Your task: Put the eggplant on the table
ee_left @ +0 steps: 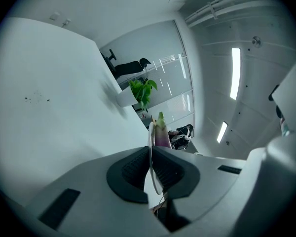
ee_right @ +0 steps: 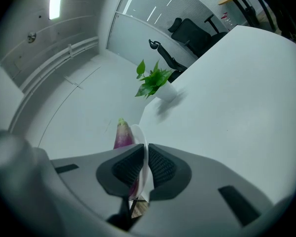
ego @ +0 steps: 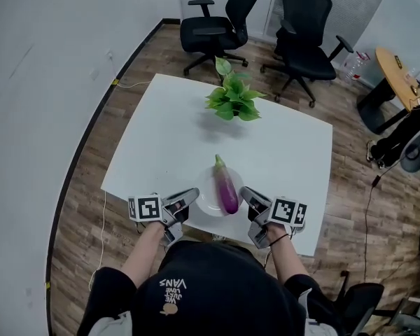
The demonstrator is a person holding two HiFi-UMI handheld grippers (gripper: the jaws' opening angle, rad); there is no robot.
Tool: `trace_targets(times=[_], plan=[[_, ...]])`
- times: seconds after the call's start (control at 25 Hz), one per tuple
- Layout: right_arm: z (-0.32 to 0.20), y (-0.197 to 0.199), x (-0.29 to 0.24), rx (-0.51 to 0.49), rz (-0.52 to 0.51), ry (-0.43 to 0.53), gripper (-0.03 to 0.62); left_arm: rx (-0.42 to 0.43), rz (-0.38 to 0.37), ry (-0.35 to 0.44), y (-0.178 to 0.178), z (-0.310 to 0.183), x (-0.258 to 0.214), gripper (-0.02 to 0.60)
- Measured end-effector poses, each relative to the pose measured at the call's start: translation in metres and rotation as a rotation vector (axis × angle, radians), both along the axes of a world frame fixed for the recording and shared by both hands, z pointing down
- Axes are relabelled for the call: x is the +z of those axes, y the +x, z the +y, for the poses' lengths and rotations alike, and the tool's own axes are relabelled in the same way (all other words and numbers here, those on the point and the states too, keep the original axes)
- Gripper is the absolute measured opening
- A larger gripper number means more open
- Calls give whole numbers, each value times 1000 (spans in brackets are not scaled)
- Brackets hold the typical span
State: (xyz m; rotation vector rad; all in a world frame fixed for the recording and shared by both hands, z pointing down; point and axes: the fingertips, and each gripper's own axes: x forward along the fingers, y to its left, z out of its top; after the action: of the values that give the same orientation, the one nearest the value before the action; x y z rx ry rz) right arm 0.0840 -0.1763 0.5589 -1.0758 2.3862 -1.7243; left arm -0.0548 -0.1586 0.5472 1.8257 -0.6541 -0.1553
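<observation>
A purple eggplant (ego: 226,185) with a green stem lies on a white plate (ego: 204,200) at the near edge of the white table (ego: 287,145). My left gripper (ego: 189,197) is shut on the plate's left rim and my right gripper (ego: 246,194) is shut on its right rim. In the left gripper view the thin plate rim (ee_left: 151,169) runs between the dark pads, with the eggplant (ee_left: 161,133) behind it. The right gripper view shows the plate rim (ee_right: 143,168) clamped between the pads and the eggplant (ee_right: 122,135) to its left.
A potted green plant (ego: 231,98) stands at the table's far middle. Two black office chairs (ego: 217,21) sit beyond the table on the wooden floor. A round wooden table (ego: 397,74) is at the far right. The person's arms and head are below.
</observation>
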Motion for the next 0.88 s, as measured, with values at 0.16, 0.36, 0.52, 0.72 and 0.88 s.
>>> trace_targets(times=[0.16, 0.36, 0.52, 0.72, 0.88], plan=[[-6, -1, 2, -13, -4, -8, 37, -17, -8, -7, -1, -6, 2, 25], [-19, -1, 5, 8, -1, -12, 37, 7, -21, -7, -1, -21, 4, 25], [-29, -2, 5, 35, 0, -14, 37, 45, -47, -6, -2, -34, 5, 25], [-42, -5, 6, 63, 0, -19, 37, 78, -65, -4, -6, -54, 6, 25], [-50, -7, 14, 74, 13, -29, 37, 100, -71, -18, -7, -63, 12, 25]])
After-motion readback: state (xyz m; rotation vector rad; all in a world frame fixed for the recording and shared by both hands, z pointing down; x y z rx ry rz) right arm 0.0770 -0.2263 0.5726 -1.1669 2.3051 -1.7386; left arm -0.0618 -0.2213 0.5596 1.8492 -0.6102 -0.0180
